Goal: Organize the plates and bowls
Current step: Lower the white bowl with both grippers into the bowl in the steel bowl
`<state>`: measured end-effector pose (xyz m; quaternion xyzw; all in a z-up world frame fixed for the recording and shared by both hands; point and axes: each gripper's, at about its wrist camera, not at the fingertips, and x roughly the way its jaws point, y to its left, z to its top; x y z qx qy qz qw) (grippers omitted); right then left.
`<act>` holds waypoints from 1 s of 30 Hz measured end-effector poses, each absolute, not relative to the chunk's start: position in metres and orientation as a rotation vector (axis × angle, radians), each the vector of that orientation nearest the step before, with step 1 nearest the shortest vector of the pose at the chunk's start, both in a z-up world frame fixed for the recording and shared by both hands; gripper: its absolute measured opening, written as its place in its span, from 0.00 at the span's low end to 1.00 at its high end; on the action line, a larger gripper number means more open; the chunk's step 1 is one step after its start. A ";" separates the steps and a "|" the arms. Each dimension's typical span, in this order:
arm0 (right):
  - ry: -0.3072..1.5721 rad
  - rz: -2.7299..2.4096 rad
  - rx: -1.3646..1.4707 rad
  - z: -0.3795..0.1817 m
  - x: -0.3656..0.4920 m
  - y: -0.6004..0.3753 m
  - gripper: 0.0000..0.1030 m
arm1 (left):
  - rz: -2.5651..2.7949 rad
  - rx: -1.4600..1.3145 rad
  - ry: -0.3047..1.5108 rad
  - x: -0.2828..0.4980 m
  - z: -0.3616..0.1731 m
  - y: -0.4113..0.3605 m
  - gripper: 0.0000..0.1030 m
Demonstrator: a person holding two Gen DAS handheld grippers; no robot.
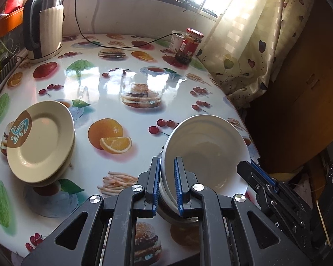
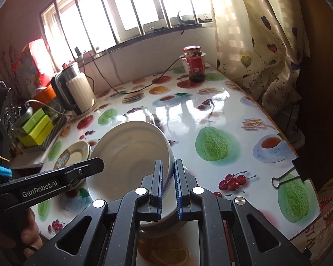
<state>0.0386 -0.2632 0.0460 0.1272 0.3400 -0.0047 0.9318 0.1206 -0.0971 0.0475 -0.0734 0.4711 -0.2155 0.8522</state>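
A white bowl (image 1: 208, 150) is tilted above the near edge of the table. My left gripper (image 1: 167, 186) is shut on its left rim. My right gripper (image 2: 168, 186) is shut on its right rim (image 2: 133, 155). A second white bowl seems nested under it, over a steel base (image 1: 179, 219). A stack of cream plates (image 1: 42, 141) with a brown and blue emblem lies at the left, also in the right wrist view (image 2: 74, 154). A clear glass dish (image 1: 141, 96) sits at the table's middle.
The table has a glossy fruit-print cloth (image 1: 108, 133). An electric kettle (image 1: 45, 24) stands at the back left with a black cord. A red-lidded jar (image 1: 189, 45) stands at the back right by the curtain (image 1: 250, 33). Green boxes (image 2: 36, 128) sit at the left. A binder clip (image 2: 288, 176) grips the right edge.
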 end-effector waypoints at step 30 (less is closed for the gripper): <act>0.753 -0.026 0.287 0.028 0.043 -0.266 0.12 | -0.447 -0.149 1.052 0.127 0.030 -0.103 0.13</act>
